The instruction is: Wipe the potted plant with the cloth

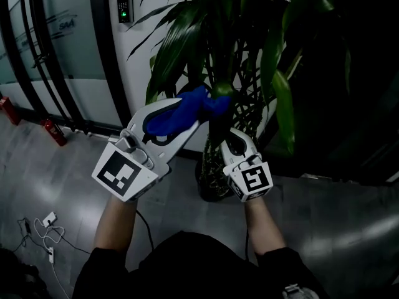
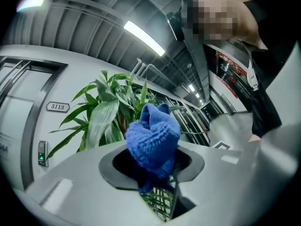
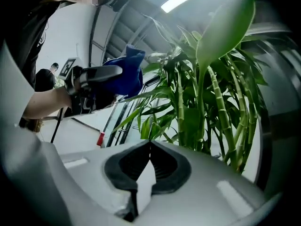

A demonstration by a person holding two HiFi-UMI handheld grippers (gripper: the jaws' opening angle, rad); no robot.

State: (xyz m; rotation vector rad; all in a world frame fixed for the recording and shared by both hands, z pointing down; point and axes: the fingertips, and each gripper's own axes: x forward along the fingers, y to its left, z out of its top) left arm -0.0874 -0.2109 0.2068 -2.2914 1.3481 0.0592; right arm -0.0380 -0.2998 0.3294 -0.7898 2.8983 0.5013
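Observation:
A blue cloth [image 1: 187,111] is bunched between the jaws of my left gripper [image 1: 198,106], which is shut on it and raised against the lower leaves of the potted plant [image 1: 212,36]. In the left gripper view the cloth [image 2: 153,140] fills the gap between the jaws, with the plant's leaves [image 2: 106,119] just behind it. My right gripper [image 1: 227,134] is lower, close to the stems above the dark pot [image 1: 215,176]. Its jaws meet at the tips with nothing between them [image 3: 150,144]. The right gripper view also shows the green stems [image 3: 214,107] and the cloth [image 3: 123,74].
Two red fire extinguishers [image 1: 53,131] stand by the glass wall at the left. A white charger with cables [image 1: 47,220] lies on the grey floor. An access keypad [image 1: 124,6] hangs on the wall behind the plant. Dark panelling fills the right side.

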